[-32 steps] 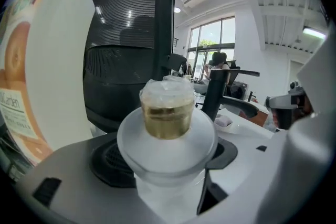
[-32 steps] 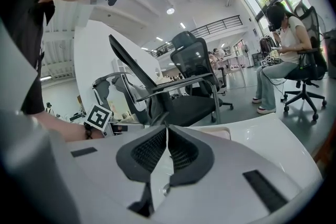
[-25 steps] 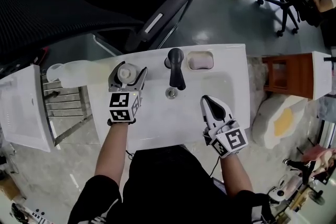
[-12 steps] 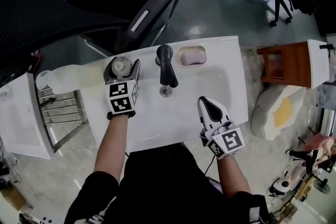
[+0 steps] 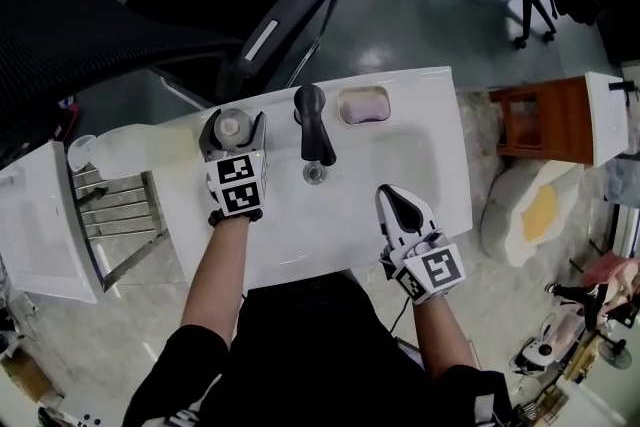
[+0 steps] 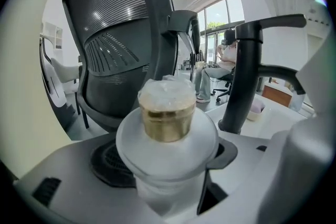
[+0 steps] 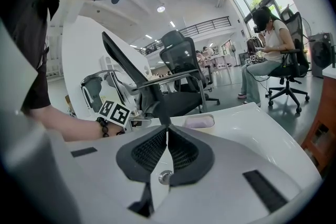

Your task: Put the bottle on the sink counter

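Observation:
A frosted white bottle [image 5: 233,125] with a gold neck and clear cap stands upright at the back left corner of the white sink counter [image 5: 420,93], left of the black faucet [image 5: 312,120]. My left gripper [image 5: 236,129] is shut on the bottle, one jaw against each side of its body [image 6: 167,131]. Whether its base rests on the counter is hidden. Over the basin's front right, my right gripper [image 5: 399,201] is shut and holds nothing, its pads [image 7: 181,152] pressed together.
A recessed dish with pink soap [image 5: 364,105] sits right of the faucet, and the drain [image 5: 314,174] lies in front of it. A black mesh chair [image 5: 150,5] stands behind the sink. A metal rack [image 5: 120,215] is at the left, a wooden stool [image 5: 545,135] at the right.
My left gripper has sunk slightly with the bottle still in it and tilted a little. The right gripper has stayed put. The head view has shifted.

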`<state>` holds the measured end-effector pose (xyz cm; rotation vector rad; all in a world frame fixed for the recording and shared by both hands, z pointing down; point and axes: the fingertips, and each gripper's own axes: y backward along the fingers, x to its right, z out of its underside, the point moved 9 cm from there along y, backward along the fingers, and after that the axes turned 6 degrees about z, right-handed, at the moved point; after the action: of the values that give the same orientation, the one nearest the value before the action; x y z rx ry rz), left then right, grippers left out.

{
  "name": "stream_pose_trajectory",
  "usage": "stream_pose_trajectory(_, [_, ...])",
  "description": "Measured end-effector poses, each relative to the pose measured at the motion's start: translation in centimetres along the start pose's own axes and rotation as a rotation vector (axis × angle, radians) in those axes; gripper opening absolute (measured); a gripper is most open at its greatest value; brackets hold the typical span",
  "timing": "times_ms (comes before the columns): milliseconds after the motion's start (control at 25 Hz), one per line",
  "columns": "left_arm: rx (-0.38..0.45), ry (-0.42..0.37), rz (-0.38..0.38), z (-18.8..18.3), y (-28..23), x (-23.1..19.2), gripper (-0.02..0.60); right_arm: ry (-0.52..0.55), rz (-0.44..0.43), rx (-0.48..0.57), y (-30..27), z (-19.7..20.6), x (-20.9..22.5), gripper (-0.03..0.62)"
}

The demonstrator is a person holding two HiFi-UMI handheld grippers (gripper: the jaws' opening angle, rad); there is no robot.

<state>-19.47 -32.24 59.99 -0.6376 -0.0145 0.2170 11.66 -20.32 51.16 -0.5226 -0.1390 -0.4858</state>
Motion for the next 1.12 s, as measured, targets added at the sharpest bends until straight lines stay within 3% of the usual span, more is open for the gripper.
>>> stream_pose_trajectory(200, [-0.01,-0.02,-0.005,0.1,0.0,0.1,0.351,0.009,-0.027,-0.001,-0.4,-0.2,-0.7,0.032])
stream_pose_trajectory(560, [0.034,0.039,0.083,0.1,0.7,0.0,0.396,0.014,-0.044,-0.001,-0.6,-0.3,-0.4,0.032])
stream_pose_trajectory(840, [0.03,0.038,0.043,0.7,2.9,0.5,0.397,0.022,-0.078,0.034,-0.3,-0.7,0.0,0.032])
stream_pose_trajectory(1120, [0.026,0.099,-0.01,0.8,7.5,2.1,0.396,0.003,-0.139,0.116,1.3,-4.1,2.0,0.032])
